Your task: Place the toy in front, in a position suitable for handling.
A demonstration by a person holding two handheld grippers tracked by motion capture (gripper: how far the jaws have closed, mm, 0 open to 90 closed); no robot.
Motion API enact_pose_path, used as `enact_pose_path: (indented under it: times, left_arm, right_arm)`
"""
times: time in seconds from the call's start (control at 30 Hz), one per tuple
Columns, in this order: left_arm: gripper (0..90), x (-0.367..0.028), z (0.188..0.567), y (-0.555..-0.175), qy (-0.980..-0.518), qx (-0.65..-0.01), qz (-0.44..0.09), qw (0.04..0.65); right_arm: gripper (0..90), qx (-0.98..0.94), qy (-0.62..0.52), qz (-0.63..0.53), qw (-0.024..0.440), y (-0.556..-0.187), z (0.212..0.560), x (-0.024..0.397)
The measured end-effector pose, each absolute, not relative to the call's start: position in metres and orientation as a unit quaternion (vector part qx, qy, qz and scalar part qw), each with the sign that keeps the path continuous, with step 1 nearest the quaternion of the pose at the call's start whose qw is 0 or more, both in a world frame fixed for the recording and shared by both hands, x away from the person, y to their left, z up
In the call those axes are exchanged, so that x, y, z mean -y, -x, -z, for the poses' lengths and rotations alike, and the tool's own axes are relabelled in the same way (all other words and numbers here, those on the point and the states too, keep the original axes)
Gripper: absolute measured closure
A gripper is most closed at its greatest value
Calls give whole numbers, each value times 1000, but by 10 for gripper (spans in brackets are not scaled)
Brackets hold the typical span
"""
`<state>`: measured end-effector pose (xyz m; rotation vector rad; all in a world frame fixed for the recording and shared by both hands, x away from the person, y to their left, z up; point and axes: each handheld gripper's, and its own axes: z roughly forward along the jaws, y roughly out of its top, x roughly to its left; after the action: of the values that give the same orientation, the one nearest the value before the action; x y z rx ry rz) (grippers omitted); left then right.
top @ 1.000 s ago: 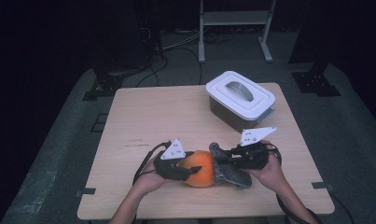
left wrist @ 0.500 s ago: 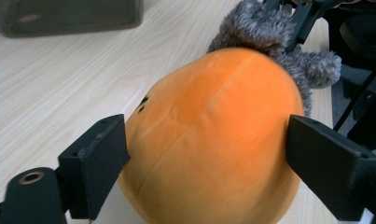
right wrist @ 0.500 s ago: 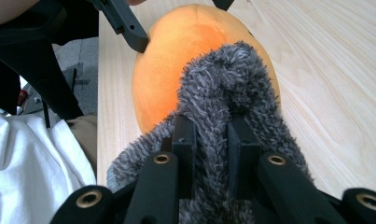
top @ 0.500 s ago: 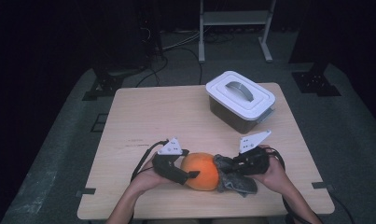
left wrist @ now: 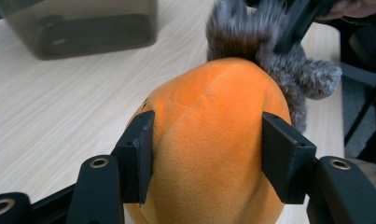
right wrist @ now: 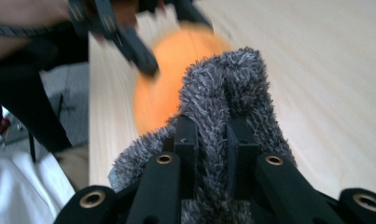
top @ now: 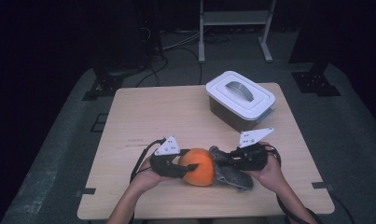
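The orange plush ball, left of the lidded box on the bench, is clamped by the left gripper, whose jaws have just been closing. Its grey fur is pinched narrowly by the right gripper, so a pull-apart seems ready.

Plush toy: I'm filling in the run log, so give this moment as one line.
left tool: shut on orange plush toy | right tool: shut on grey fur | lidded box: untouched

left claw: closing, pads pressing orange plush ball | grey furry plush: touching ball's far side | dark container: far left on counter
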<state>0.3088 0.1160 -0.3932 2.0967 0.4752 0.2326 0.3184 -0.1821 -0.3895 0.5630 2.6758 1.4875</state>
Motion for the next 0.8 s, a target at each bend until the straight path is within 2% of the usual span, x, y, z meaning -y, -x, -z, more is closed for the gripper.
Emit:
enact_pose_path:
  times: [0.13, 0.37, 0.63, 0.8]
  left_arm:
    - [412, -121, 395, -311, -852, -208, -92, 471]
    - [388, -114, 392, -308, -860, -192, -91, 465]
    - [187, -121, 399, -315, -852, -193, -70, 482]
    - [123, -127, 416, -324, -841, -205, -33, 499]
  right_arm:
    - [765, -875, -201, -441, 10, -324, 404, 181]
    - [763, -860, -183, -477, 23, -316, 388, 175]
    - [761, -876, -180, -448, -6, -321, 406, 177]
    - [755, -876, -192, -442, -22, -327, 412, 188]
